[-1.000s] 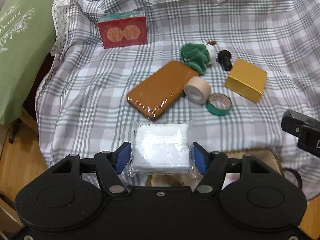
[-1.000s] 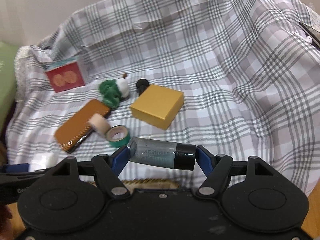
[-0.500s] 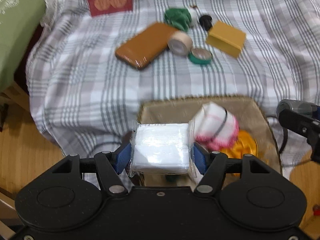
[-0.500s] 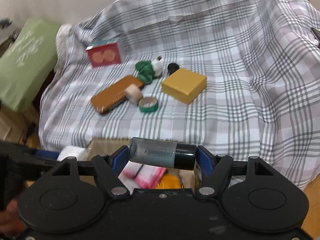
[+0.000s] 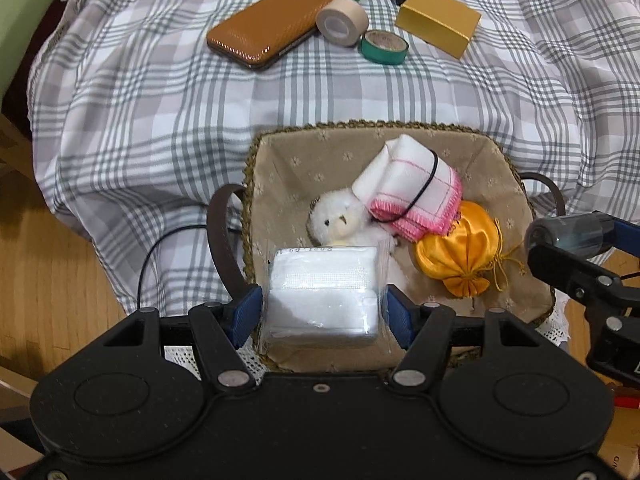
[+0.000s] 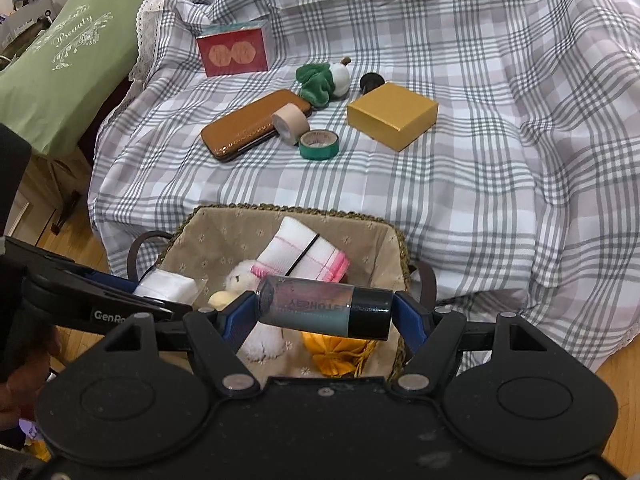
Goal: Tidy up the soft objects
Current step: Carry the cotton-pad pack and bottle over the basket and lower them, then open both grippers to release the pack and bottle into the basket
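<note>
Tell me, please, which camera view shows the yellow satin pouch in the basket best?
The left wrist view: the pouch lies open to sight in the basket, gathered neck and cord included. In the right wrist view only its lower part shows, the rest hidden behind the bottle held in the right claw.

Bottle (image 6: 324, 311) in right tongs (image 6: 325, 316)

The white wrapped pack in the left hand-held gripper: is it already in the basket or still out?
Still out. The white pack is clamped in the left hand-held gripper, above the basket.
</note>
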### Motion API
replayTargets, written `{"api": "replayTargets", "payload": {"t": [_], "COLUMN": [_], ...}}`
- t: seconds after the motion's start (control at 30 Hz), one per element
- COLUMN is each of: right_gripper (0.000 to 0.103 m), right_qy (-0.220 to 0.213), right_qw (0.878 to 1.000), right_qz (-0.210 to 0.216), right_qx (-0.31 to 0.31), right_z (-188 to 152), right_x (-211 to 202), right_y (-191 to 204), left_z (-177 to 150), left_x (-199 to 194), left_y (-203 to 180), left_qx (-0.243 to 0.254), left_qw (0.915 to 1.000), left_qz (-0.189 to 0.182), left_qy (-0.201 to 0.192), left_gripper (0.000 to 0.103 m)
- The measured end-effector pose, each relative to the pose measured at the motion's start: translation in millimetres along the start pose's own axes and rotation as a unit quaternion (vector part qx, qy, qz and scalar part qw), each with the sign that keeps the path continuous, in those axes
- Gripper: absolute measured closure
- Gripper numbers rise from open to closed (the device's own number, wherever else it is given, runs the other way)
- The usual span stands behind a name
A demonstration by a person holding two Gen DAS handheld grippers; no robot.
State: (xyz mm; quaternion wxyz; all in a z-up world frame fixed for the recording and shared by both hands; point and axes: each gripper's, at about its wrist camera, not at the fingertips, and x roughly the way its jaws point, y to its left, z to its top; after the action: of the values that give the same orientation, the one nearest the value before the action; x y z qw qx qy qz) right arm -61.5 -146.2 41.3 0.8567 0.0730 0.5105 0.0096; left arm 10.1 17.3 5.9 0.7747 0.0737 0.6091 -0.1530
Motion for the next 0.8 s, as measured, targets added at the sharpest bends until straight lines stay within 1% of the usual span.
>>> {"api": "replayTargets", "payload": {"t": [0.17,0.3,0.4,0.8], "right_gripper": [0.032,0.032,0.032,0.032], "right_qy": [0.007,0.011,0.012,0.016], "right_qw": [1.000,1.000,1.000,1.000], "right_qz": [0.002,0.002,0.001,0.004], "right_qx": [-0.007,-0.008,-0.009,-0.015], "right_z": [0.0,0.1,0.2,-0.3], "right_x": [3.5,4.9,5.7,6.3], "right_y": [3.3,3.6,4.6,5.9], "left_z": [-1.4,-2.2,-1.7,-1.8], "left_x": [0.9,0.0,-0.1,-0.8], "left_y": [0.5,-0.1,-0.7,0.7], "left_qx": [0.000,0.004,0.008,0.006], "left_qw": [1.0000,1.0000,0.9999,0.9999], "left_qz": [-0.001,0.005,0.007,0.014], "left_qy": [0.004,-0.002,-0.004,-0.006], "left_gripper": [0.041,0.033,0.032,0.031]}}
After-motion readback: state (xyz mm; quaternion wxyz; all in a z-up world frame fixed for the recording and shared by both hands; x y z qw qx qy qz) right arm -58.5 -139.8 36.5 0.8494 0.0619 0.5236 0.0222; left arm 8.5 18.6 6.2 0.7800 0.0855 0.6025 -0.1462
